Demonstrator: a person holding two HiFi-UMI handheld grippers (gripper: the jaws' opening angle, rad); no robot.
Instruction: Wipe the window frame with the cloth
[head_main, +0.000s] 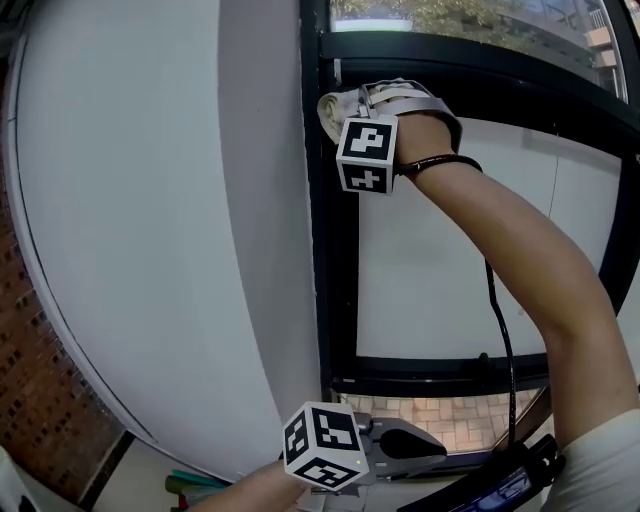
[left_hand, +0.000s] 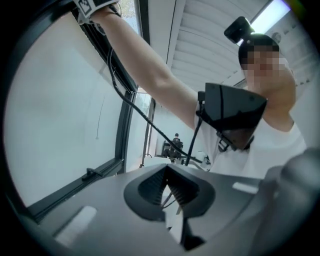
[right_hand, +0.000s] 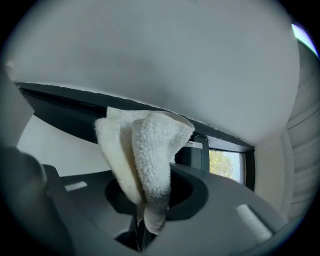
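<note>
Pinching cloth (right_hand: 145, 150) at window frame (head_main: 338, 280), right claw (right_hand: 144, 212) clamped, left claw (left_hand: 172, 200) closed, empty

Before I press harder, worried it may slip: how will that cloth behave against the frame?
The cloth is probably floppy: it bunches in soft folds past the right gripper. Its looped pile likely drags, not slides, on the window frame. It looks light.
</note>
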